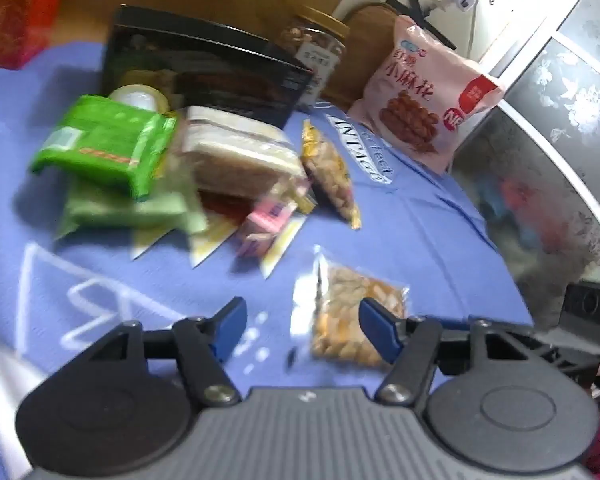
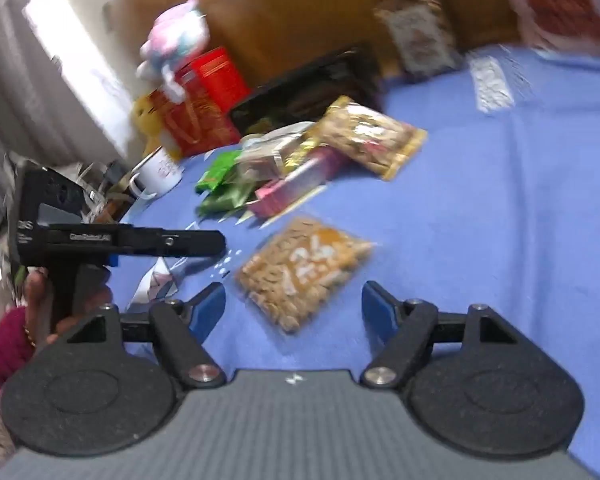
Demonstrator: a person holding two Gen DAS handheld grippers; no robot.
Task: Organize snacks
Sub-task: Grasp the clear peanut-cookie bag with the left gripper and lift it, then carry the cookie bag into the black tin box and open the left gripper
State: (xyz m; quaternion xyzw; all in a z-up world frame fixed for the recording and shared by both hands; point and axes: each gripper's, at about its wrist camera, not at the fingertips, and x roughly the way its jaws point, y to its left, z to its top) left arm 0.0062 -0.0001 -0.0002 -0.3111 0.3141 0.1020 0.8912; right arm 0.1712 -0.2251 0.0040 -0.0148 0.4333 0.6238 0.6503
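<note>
On the blue-clothed bench (image 2: 480, 208), task barely started: snacks lie in a loose pile (image 1: 204, 168) in front of the black box (image 1: 204, 64), nothing visibly sorted. 1 clear nut pack (image 2: 304, 272) lies flat, apart from the pile, nearest both grippers. In the right view its long axis runs diagonally, near-left to far-right. Right gripper (image 2: 294, 308) spread wide, empty, just short of the pack. Left gripper (image 1: 302, 328) released, empty; pack (image 1: 352, 316) sits by its right finger, not pinched. Frames blurred.
</note>
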